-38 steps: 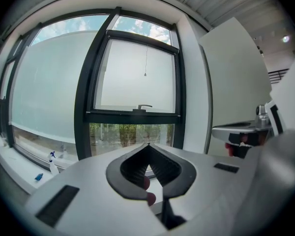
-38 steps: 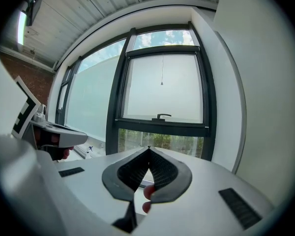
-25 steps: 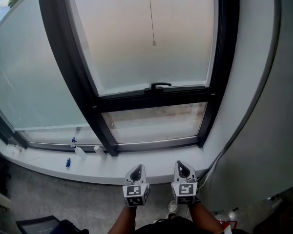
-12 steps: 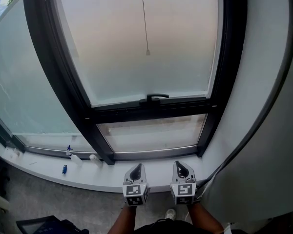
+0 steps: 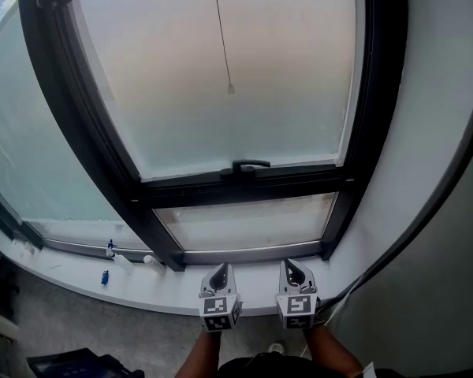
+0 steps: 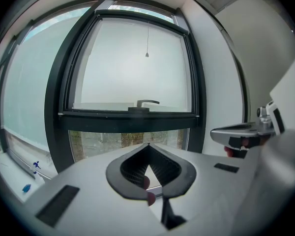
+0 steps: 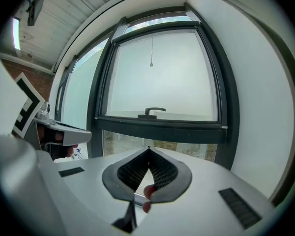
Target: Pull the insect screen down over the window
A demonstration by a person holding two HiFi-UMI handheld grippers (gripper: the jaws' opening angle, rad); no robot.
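I have both grippers side by side, low in the head view, just this side of the white sill (image 5: 154,294) and pointing at the window (image 5: 102,144). The left gripper (image 5: 222,268) has its jaws pressed together at the tips with nothing between them; its own view (image 6: 147,147) shows the ribbed pads meeting in a point. The right gripper (image 5: 288,264) is the same, jaws closed and empty (image 7: 148,150). Each shows at the edge of the other's view, near but not touching.

The window has a dark frame. Its upper pane (image 5: 244,69) looks milky and pale; the lower pane (image 5: 248,223) is a narrow strip, and the gripper views show brick and greenery through it. A dark handle (image 5: 250,165) sits on the bar between the two panes.

Of the insect screen I can only pick out its cord (image 5: 220,30). It hangs straight down in front of the upper pane, coming from the top bar of the frame in the gripper views, and ends in a small weight (image 5: 231,89) well above the handle. The screen itself I cannot make out. Both grippers are well apart from the cord, far below it.

A white wall (image 5: 394,235) stands at the right; a few small blue things (image 5: 105,276) lie on the sill at the left.
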